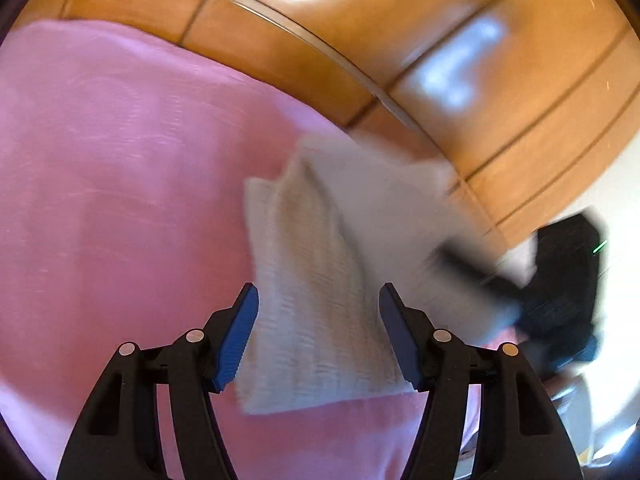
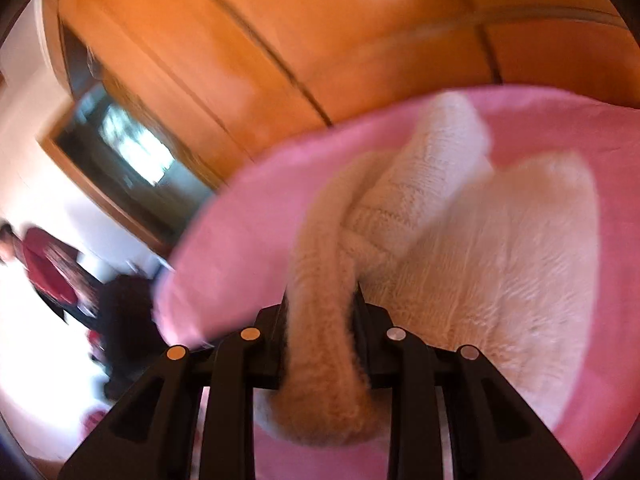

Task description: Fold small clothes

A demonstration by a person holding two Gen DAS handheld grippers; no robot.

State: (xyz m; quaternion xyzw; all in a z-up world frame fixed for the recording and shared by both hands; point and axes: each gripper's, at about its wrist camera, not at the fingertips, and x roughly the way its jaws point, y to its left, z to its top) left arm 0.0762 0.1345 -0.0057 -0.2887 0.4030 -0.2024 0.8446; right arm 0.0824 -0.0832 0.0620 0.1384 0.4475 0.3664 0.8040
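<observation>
A cream knitted sweater (image 1: 320, 264) lies on a pink bedspread (image 1: 112, 168). My left gripper (image 1: 318, 300) hovers over the sweater's near part, its blue pads (image 1: 240, 328) wide apart and open, touching nothing. In the right wrist view my right gripper (image 2: 322, 292) is shut on a thick fuzzy fold of the sweater (image 2: 480, 248), which bulges out between and under the jaws. The rest of the garment, with a ribbed sleeve (image 2: 432, 160), spreads ahead and to the right. The blurred black right gripper (image 1: 472, 268) also shows at the sweater's right edge in the left wrist view.
Orange wooden wardrobe doors (image 1: 500, 40) stand just beyond the bed. A dark framed opening (image 2: 132, 148) is set in the wood on the left. A person in a red top (image 2: 44, 264) stands at far left beside dark objects (image 2: 124, 320) on the floor.
</observation>
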